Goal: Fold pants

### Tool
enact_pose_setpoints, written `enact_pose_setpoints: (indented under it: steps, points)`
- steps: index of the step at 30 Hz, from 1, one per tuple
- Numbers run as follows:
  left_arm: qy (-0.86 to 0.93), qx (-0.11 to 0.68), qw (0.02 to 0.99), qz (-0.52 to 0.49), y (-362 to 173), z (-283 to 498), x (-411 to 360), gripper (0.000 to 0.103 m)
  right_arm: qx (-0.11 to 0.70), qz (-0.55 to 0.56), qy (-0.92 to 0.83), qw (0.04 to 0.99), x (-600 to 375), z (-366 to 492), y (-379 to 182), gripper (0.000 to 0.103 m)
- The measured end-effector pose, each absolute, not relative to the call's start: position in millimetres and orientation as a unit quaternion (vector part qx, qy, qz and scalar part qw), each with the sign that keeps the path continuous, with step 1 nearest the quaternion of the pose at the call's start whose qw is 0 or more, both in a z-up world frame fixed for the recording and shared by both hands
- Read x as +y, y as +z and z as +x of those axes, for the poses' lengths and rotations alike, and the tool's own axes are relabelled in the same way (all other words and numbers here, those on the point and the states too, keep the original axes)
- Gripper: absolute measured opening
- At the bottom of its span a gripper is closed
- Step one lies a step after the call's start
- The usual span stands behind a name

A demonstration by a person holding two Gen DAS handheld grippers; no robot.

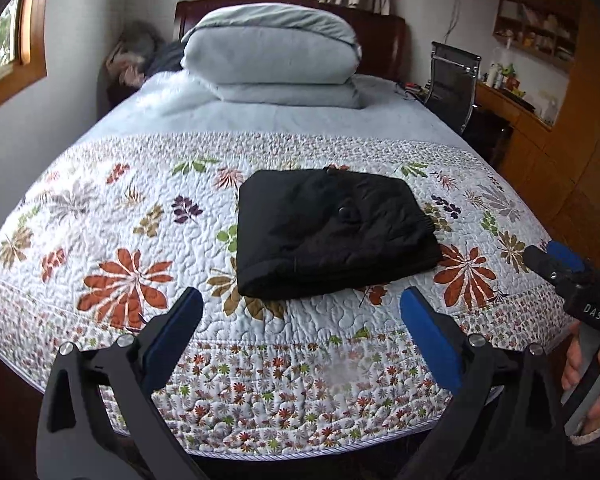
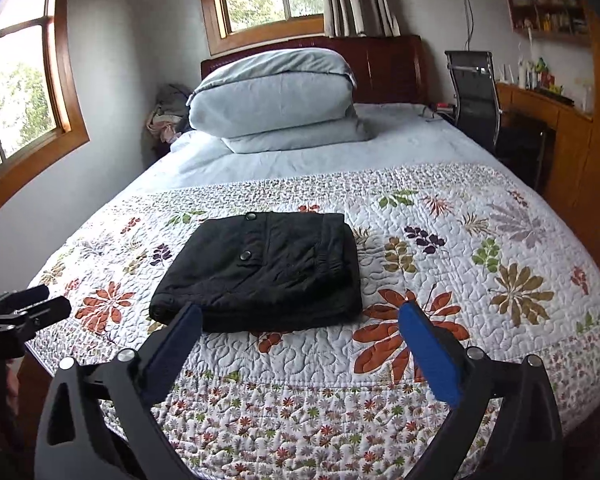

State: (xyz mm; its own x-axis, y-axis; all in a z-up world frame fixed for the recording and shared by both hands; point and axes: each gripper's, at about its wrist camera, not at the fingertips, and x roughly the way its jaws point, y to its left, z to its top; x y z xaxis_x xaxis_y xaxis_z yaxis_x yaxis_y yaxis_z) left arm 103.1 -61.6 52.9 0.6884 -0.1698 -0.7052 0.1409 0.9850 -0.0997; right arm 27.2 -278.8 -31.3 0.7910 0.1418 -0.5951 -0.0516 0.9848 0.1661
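Lying folded into a thick black rectangle, the pants [image 1: 336, 232] sit on the flowered quilt [image 1: 148, 240] near the foot of the bed [image 2: 400, 140], a little left of the middle as your right camera sees them. Nothing holds them: both of your claws hang over the near edge of the quilt, apart from the cloth.

Your left claw [image 1: 302, 312] stands wide, blue pads spread, with only quilt between its fingers. Your right claw [image 2: 300, 328] is just as wide; the tip of its left finger overlaps the near edge of the pants in that view, but the pads press on nothing. At the right rim of the left view you can see your right hand [image 1: 592, 380] on the grip of the right claw.

Shelves [image 1: 536, 32] on the far right wall hold small items too blurred to name. Below them a wooden desk [image 2: 540, 100] carries bottles, with a black chair [image 2: 476, 92] beside the bed. Stacked pale blue bedding [image 1: 272, 52] rests against the headboard [image 2: 384, 68], well clear of the pants.

The pants show two round snaps on top, an elastic waistband along the right edge and a rounded fold at the near edge.
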Motion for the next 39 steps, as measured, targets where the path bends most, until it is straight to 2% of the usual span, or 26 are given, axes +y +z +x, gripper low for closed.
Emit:
enact_pose_setpoints:
  steps: [13, 21, 39]
  points:
    - [-0.088, 0.366, 0.926, -0.014, 76.5, 79.4, -65.1, 0.1, 0.308, 0.06, 0.028, 0.949, -259.5, 11.6, -20.7, 0.099]
    - [-0.114, 0.357, 0.926, -0.041, 78.3, 74.5, -59.4, 0.1, 0.31, 0.046, 0.027, 0.949, -251.9, 3.8, -17.7, 0.099]
    - [-0.099, 0.354, 0.93, -0.019, 77.0, 74.7, -63.2, 0.1, 0.318, 0.041, 0.018, 0.947, -254.0, 1.5, -20.6, 0.099]
